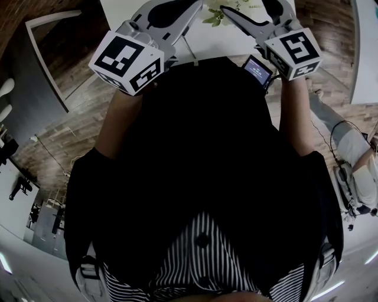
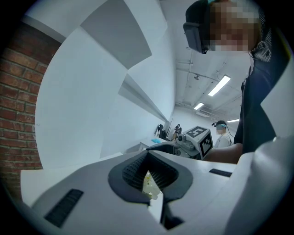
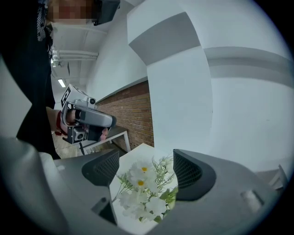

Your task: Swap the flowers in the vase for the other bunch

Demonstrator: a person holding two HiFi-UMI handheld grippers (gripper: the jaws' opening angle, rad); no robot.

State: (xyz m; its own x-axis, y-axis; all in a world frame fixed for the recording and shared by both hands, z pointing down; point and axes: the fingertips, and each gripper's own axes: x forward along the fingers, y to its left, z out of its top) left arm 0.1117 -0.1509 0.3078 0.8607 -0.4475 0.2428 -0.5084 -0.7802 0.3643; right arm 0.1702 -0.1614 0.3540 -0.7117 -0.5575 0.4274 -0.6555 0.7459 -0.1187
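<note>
A bunch of white daisies with green sprigs (image 3: pixel 140 183) lies on the white table (image 1: pixel 236 44); in the head view only its green tips (image 1: pixel 215 15) show at the top edge. My right gripper (image 3: pixel 146 170) hangs just above the bunch, jaws open wide on either side of the blossoms, pads (image 3: pixel 102 167) clear of them. My left gripper (image 2: pixel 147 158) is beside it to the left with its fingertips together, and a scrap of white flower shows through the slit behind them. From above, the left gripper (image 1: pixel 177 9) and the right gripper (image 1: pixel 251 9) both reach over the table. No vase shows in any view.
A small device with a lit screen (image 1: pixel 258 69) sits at the table's near edge under my right hand. A red brick wall (image 3: pixel 131 114) and a white curved wall stand behind. Another person sits at the right (image 1: pixel 354 153). A white frame (image 1: pixel 47 53) stands at the left.
</note>
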